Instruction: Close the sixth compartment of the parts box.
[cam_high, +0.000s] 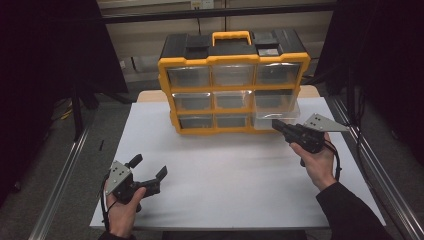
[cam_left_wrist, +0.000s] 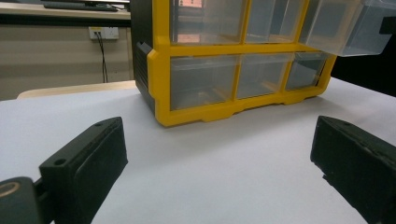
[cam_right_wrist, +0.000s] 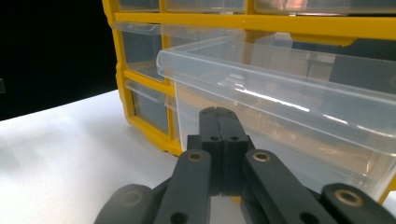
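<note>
A yellow and black drawer cabinet (cam_high: 233, 82) stands at the far middle of my white table (cam_high: 225, 170), with three rows of three clear drawers and a yellow carry handle (cam_high: 231, 37) on top. The drawer at the right end of the middle row (cam_high: 276, 107) is pulled well out toward me, sticking past the cabinet's front; the others sit flush. In my right gripper view that clear drawer (cam_right_wrist: 280, 107) hangs just above and beyond my jaws, and I can see no contents in it.

My right gripper (cam_high: 276, 125) is held at the near face of the pulled-out drawer, low on its front. Its jaws are pressed together; whether a lip of the drawer is caught between them I cannot tell. My right hand (cam_high: 315, 160) grips it from the near right, sleeve trailing to the table's near edge.

My left gripper (cam_high: 149, 167) is near the table's near left corner, well apart from the cabinet, its jaws spread wide with only bare table between them. My left hand (cam_high: 122, 207) holds it from below.
</note>
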